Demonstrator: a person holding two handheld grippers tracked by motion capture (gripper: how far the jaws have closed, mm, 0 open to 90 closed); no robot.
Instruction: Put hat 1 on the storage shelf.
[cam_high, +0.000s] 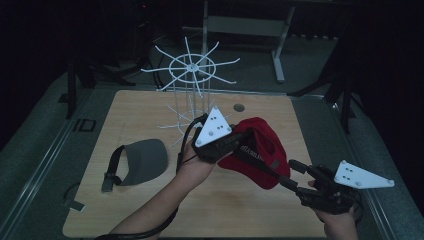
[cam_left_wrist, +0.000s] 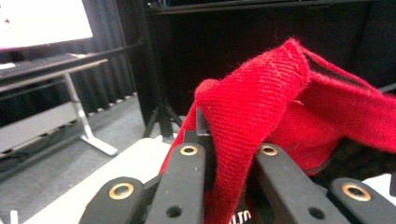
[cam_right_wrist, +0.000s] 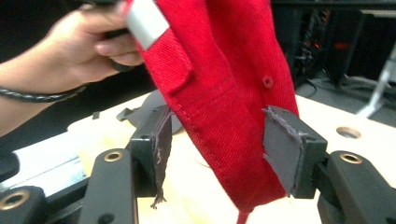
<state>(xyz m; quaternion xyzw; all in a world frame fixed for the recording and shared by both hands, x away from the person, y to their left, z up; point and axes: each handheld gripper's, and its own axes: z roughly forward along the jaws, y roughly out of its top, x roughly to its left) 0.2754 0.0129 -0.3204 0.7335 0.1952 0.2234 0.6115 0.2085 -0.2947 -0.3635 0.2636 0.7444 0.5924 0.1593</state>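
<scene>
A red cap (cam_high: 257, 152) hangs above the middle right of the wooden table (cam_high: 150, 110), and my left gripper (cam_high: 246, 137) is shut on its fabric. In the left gripper view the red cloth (cam_left_wrist: 261, 102) is pinched between the two black jaws of that gripper (cam_left_wrist: 229, 150). My right gripper (cam_high: 290, 174) reaches in from the lower right, just under the cap. In the right gripper view the lower edge of the cap (cam_right_wrist: 224, 70) hangs between this gripper's (cam_right_wrist: 222, 144) grey pads (cam_right_wrist: 282, 149), which stand apart without clamping it.
A white wire rack (cam_high: 192, 67) with spreading prongs stands at the back of the table. A grey visor (cam_high: 142, 160) with a black strap lies at the left. A round hole (cam_high: 239, 107) sits near the far edge. A small grey scrap (cam_high: 75, 204) lies off the front left corner.
</scene>
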